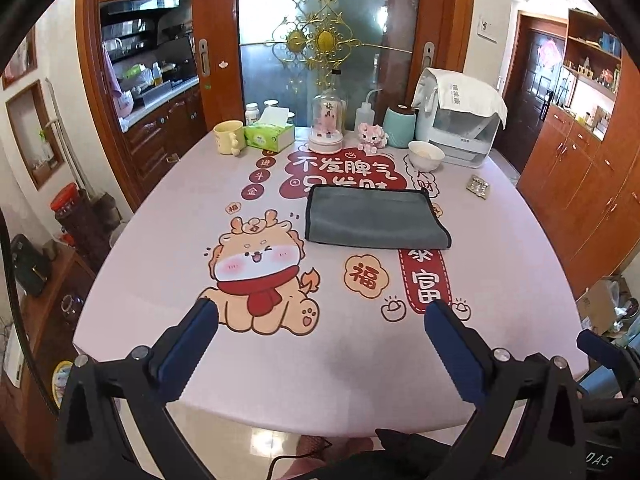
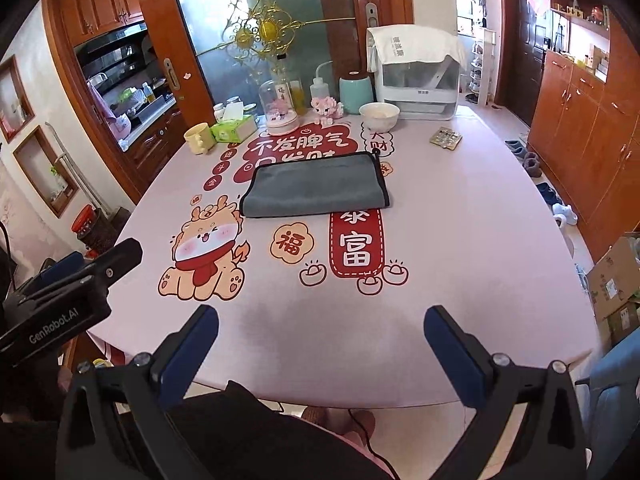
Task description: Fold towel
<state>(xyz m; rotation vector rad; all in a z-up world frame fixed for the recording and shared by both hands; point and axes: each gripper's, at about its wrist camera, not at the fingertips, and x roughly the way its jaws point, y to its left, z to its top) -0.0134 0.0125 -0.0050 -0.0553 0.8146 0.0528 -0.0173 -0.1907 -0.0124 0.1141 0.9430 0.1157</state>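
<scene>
Folded grey microfibre towel [image 1: 374, 218] lies flat on the pink printed table [image 1: 160, 216]; left gripper [image 1: 320, 316] and right gripper [image 2: 320, 322] hover near the table's front edge, jaws spread wide, empty.

One towel [image 1: 376, 216], one mug [image 1: 229, 136], one bowl [image 1: 426, 155], one tissue box [image 1: 269, 136], two hand-held grippers [image 1: 320, 312]

towel [image 1: 376, 218] mid-table [image 1: 160, 208], bowl [image 1: 426, 155] behind
</scene>
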